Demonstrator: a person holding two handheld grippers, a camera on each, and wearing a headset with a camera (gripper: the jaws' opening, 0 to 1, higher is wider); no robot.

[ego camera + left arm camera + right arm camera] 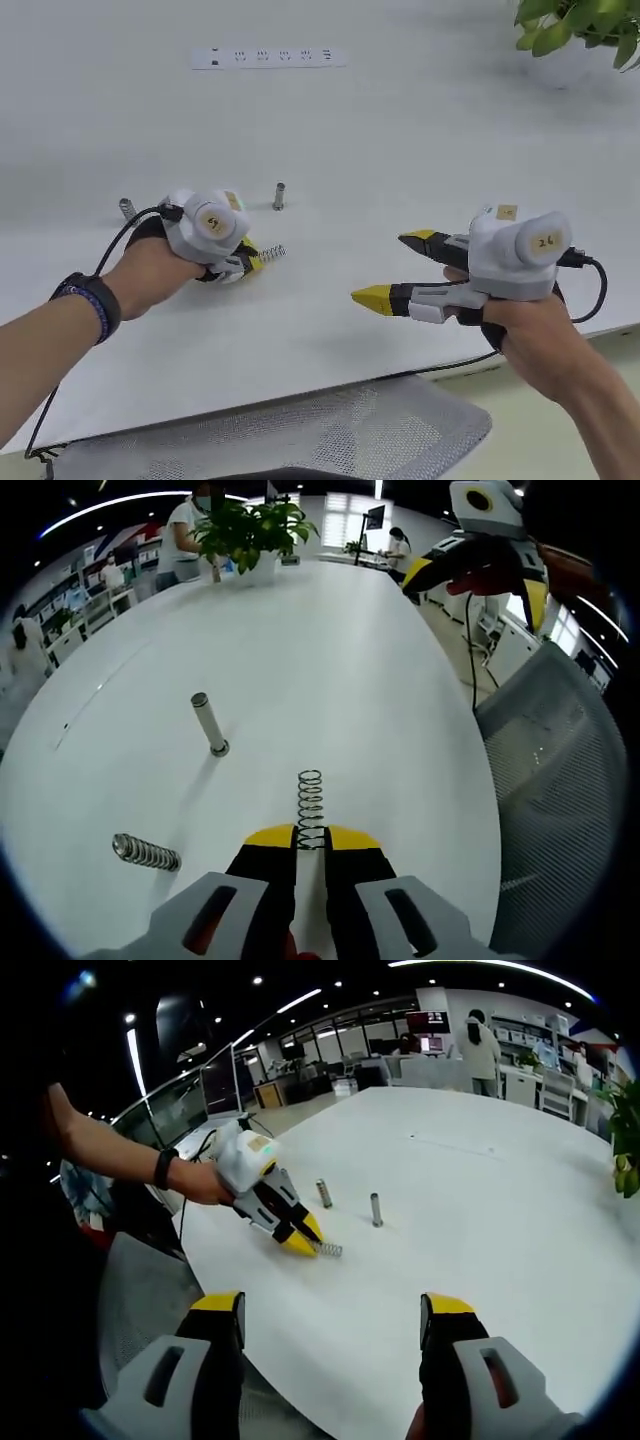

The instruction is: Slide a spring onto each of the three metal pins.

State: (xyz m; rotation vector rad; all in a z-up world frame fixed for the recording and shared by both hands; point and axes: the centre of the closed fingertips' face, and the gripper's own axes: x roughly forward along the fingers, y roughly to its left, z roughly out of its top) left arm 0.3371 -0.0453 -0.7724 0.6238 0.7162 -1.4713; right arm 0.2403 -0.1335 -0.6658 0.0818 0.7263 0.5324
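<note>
Setting: an open-plan office, as I read it. I am working at a long white table (420, 130) that carries a power strip (268, 58) at its far side and a potted plant (575, 25) at the far right. A grey mesh chair (330, 430) stands at the near edge. Beyond the table I see desks (400, 1068) with a monitor (375, 518), glass partitions (190, 1100), ceiling strip lights (300, 1002) and a person (480, 1045) standing.
</note>
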